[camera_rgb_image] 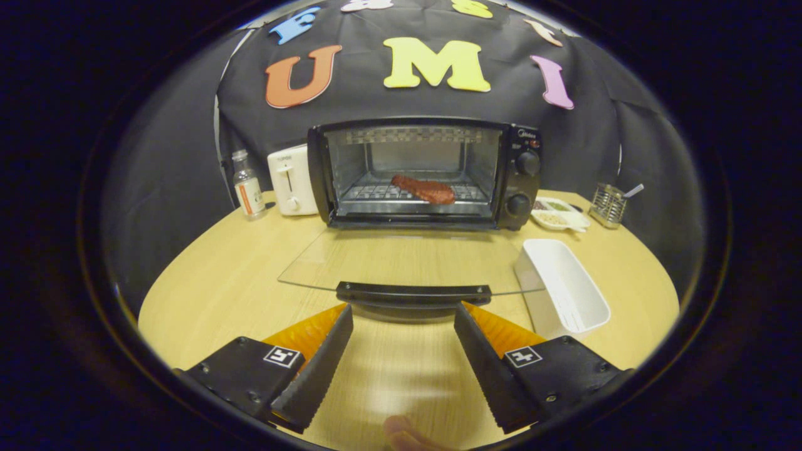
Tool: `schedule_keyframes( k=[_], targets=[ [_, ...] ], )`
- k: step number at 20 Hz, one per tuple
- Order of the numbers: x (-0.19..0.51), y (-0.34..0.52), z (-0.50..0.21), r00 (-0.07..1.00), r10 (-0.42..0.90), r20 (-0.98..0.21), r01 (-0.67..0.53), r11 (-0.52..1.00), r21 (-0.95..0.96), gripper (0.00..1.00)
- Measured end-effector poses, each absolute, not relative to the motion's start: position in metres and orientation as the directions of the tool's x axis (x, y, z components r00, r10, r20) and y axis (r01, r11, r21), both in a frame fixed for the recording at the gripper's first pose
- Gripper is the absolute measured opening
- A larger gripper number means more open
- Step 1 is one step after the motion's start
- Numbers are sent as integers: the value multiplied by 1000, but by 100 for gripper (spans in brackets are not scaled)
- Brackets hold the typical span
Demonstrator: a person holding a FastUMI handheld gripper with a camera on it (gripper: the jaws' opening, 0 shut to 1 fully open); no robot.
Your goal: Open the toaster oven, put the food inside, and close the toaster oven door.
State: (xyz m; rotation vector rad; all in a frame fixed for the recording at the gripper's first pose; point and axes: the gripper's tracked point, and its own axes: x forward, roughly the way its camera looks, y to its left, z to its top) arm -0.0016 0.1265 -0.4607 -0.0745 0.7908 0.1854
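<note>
A black toaster oven [525, 181] stands at the back of the round wooden table. Its glass door [401, 263] lies folded flat toward me, with the black door handle [413, 293] just ahead of my fingertips. A reddish-brown piece of food [424, 188] rests on the wire rack [376, 193] inside the oven. My gripper [404, 313] hovers low over the table in front of the handle, open, with nothing between its black fingers [316, 369].
A white rectangular tub [567, 288] sits on the table right of the door. A white toaster [291, 180] and a small bottle [246, 185] stand left of the oven. A divided dish [559, 213] and a wire utensil holder [609, 205] are at the right. A fingertip [404, 433] shows below.
</note>
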Motion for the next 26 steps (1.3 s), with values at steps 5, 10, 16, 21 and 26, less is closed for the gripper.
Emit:
schedule_keyframes(
  k=[5,10,16,21,26],
  targets=[
    [3,127,-484,640,103,-762,-179,984,-18,100],
    [16,126,-477,663,102,-741,-169,986,-15,100],
    [32,122,-455,694,85,-715,-155,987,-33,100],
    [45,119,-439,728,57,-683,-152,985,-80,100],
    [65,121,-422,757,57,-651,-147,986,-84,100]
  ],
)
